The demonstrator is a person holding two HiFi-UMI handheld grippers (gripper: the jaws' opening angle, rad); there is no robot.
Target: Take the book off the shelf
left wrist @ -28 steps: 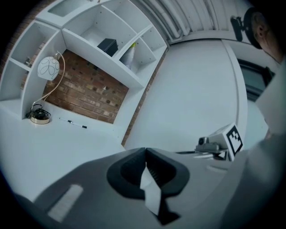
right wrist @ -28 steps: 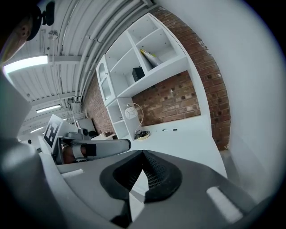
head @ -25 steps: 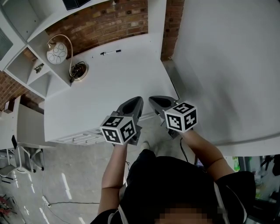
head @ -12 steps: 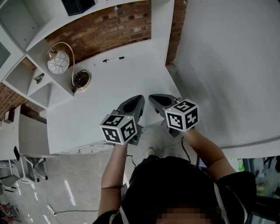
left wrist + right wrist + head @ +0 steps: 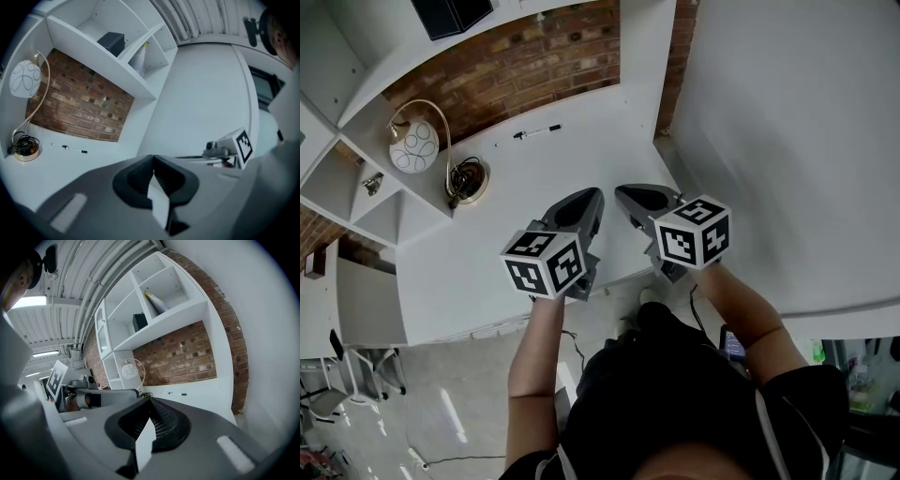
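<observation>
I read both tongs as closed and empty. The left gripper [image 5: 153, 158] has its grey jaws meeting at the tips, and so does the right gripper [image 5: 150, 400]. In the head view they hang side by side above the near edge of the white desk [image 5: 506, 187]. The black, block-shaped book [image 5: 139, 322] stands in an upper compartment of the white wall shelf [image 5: 168, 319], well apart from both grippers. A black marker pen [image 5: 536, 132] lies on the desk near the brick wall [image 5: 525, 61].
</observation>
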